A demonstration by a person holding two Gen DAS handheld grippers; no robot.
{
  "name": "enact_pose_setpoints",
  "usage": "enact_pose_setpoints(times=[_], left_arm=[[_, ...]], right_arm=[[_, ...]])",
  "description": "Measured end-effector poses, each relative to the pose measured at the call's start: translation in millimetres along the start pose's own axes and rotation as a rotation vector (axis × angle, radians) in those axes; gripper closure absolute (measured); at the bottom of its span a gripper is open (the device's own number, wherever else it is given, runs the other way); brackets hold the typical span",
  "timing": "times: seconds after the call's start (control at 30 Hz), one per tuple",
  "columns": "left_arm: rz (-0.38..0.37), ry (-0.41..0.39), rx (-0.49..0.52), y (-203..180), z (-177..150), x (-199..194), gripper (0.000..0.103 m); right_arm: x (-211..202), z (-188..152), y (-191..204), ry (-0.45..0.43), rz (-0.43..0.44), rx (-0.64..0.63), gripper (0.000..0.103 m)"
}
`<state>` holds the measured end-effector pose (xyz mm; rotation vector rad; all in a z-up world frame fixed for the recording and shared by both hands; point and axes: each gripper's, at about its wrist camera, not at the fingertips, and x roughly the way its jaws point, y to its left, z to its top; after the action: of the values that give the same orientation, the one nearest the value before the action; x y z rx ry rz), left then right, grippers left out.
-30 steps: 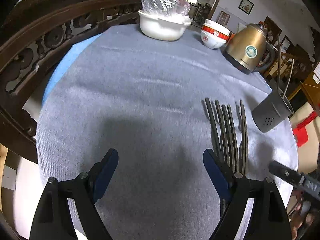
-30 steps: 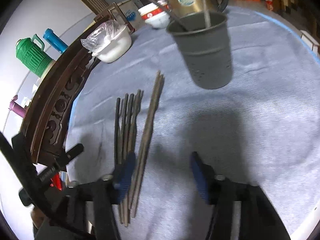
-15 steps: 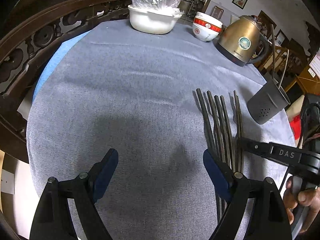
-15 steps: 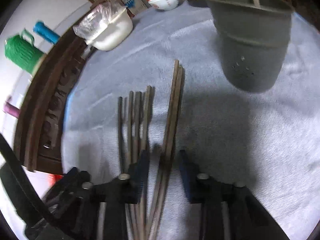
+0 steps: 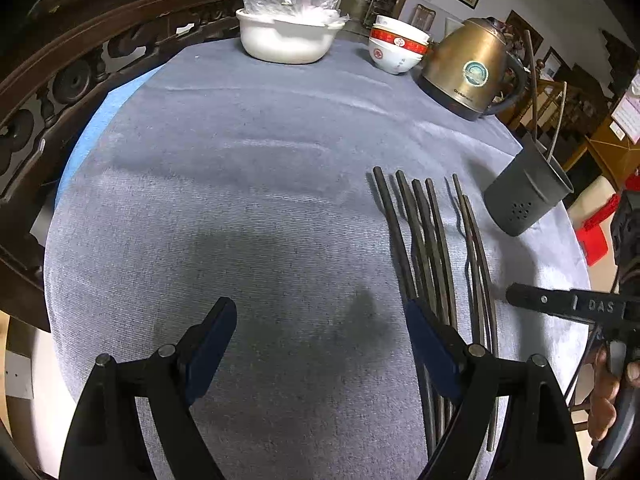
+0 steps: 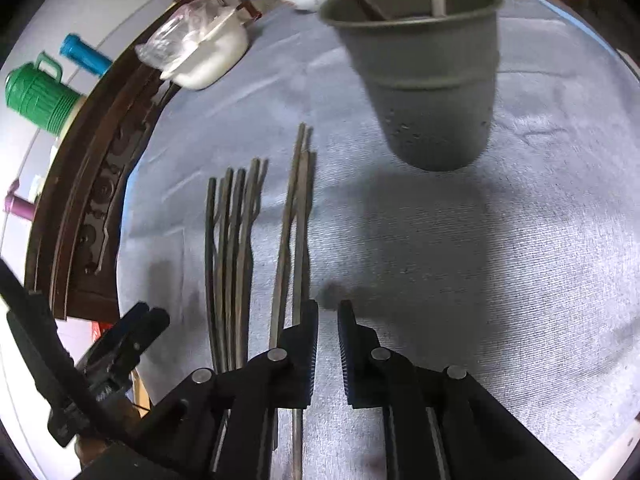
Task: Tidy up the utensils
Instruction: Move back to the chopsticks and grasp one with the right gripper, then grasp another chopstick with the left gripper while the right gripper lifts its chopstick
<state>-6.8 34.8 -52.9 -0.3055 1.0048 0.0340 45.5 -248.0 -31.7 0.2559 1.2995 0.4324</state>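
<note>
Now R gripper [image 6: 327, 322] fingers nearly closed, empty.

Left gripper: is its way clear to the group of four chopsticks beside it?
Probably yes: the left gripper is open, and the four chopsticks lie bare on the cloth by its right finger; nothing lies over them.

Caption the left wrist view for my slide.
Open left gripper hovers over grey cloth beside chopsticks; holder, kettle and bowls stand beyond.
</note>
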Motion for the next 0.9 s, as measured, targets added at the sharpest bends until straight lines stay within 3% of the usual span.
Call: enact_pose_setpoints(times=[0.3, 0.43, 0.63, 0.77, 0.83, 0.9], left_arm=[[0.007, 0.024, -0.002, -1, 0, 1, 0.016], [0.009, 0.034, 0.006, -2, 3, 2, 0.016], [-0.042, 0.129, 0.015, -15, 25, 17, 0.016], [-0.059, 0.221, -0.037, -24, 46, 32, 0.017], [-0.054, 0.243, -0.043, -30, 53, 36, 0.023], [-0.030, 0.282, -0.045, -36, 60, 44, 0.036]], right_arm=[[25, 16, 25, 0.017, -0.005, -0.043, 0.089], [28, 18, 27, 0.017, -0.047, -0.064, 0.094], [19, 20, 17, 0.047, -0.120, -0.115, 0.093], [19, 22, 14, 0.050, -0.106, -0.118, 0.093], [17, 21, 11, 0.043, -0.095, -0.118, 0.093], [16, 20, 5, 0.041, -0.079, -0.116, 0.093]])
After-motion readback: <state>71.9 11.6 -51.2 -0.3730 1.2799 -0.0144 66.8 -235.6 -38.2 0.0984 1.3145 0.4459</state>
